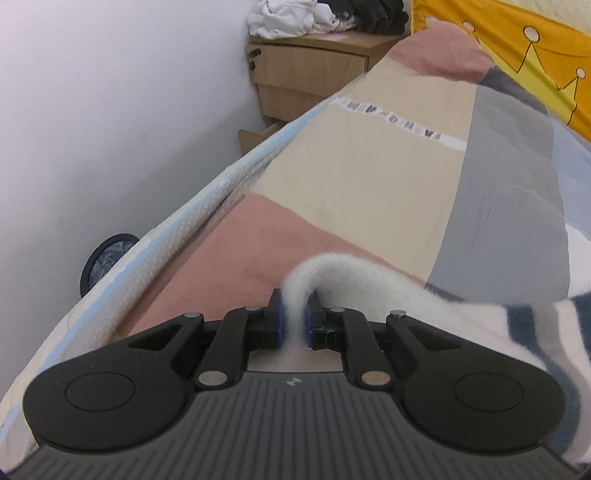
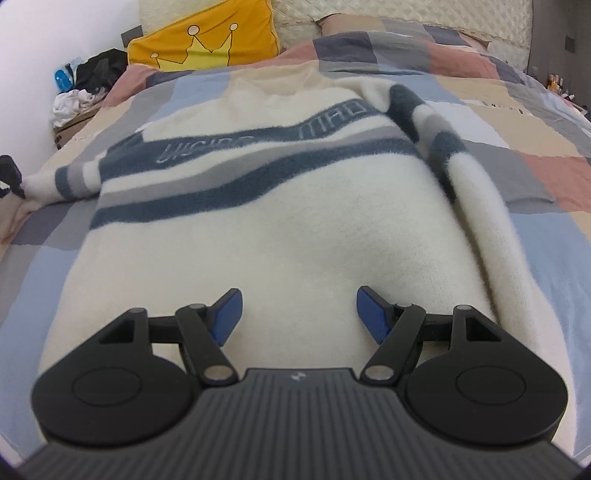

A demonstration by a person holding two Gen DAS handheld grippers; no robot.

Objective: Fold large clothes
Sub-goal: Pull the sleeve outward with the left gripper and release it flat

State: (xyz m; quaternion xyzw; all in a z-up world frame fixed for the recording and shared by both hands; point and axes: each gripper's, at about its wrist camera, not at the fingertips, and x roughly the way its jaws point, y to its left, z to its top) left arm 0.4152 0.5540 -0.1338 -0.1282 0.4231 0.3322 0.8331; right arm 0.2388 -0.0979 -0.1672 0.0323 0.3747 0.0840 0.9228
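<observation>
Two grippers in play over a bed. Left gripper (image 1: 294,320), bottom centre of the left wrist view: blue pads pinched tight on the cream cuff of a sweater sleeve (image 1: 369,280), which loops up from the pads and trails off to the lower right, where blue and grey bands show. Patchwork quilt (image 1: 332,177) fills the middle of that frame; white wall at left, a wooden nightstand (image 1: 306,70) at upper centre with a heap of clothes (image 1: 317,16) on top, a yellow crown pillow (image 1: 517,48) at upper right.

Right gripper (image 2: 299,315), bottom centre of the right wrist view: fingers (image 2: 229,314) spread wide, holding nothing, poised over the lower cream part of the sweater (image 2: 288,221). Sweater lies flat on the quilt, filling mid-frame, navy and grey stripes with lettering across its upper part. One sleeve (image 2: 461,173) is draped along the body's right edge; the other runs out toward mid-left.
</observation>
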